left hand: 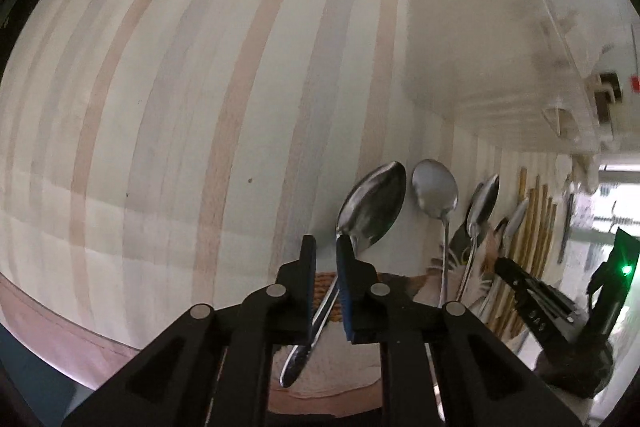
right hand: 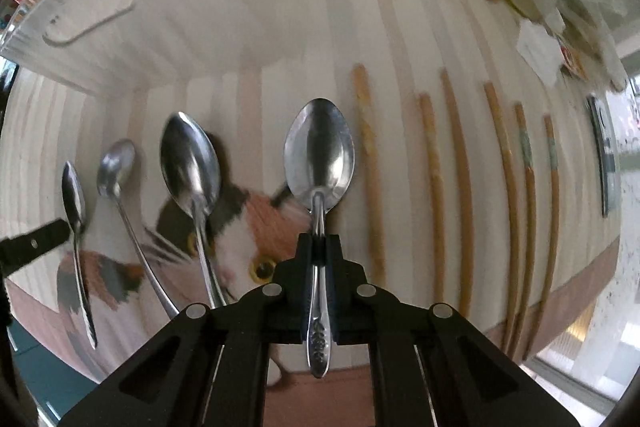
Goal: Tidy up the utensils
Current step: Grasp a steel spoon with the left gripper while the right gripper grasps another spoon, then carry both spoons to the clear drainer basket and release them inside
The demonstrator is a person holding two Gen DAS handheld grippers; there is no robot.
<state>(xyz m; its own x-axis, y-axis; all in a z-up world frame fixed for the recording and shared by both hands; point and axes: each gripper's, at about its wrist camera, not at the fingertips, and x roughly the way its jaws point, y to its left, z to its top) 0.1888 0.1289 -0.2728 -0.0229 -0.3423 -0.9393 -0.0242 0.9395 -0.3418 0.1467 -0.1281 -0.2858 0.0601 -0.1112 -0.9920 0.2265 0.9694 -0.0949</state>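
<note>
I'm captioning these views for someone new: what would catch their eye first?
In the right wrist view, the right gripper is shut on a shiny spoon at centre, with wooden chopsticks in a row to its right. In the left wrist view, the left gripper holds another spoon above the striped cloth. A cat picture peeks out under the spoons.

Cloth (right hand: 304, 39): cream, beige and grey stripes | cat print (right hand: 256, 223): orange, grey, white | spoons (right hand: 320, 151): silver | chopsticks (right hand: 456, 163): tan, probably bamboo | gripper (right hand: 320, 243): black
</note>
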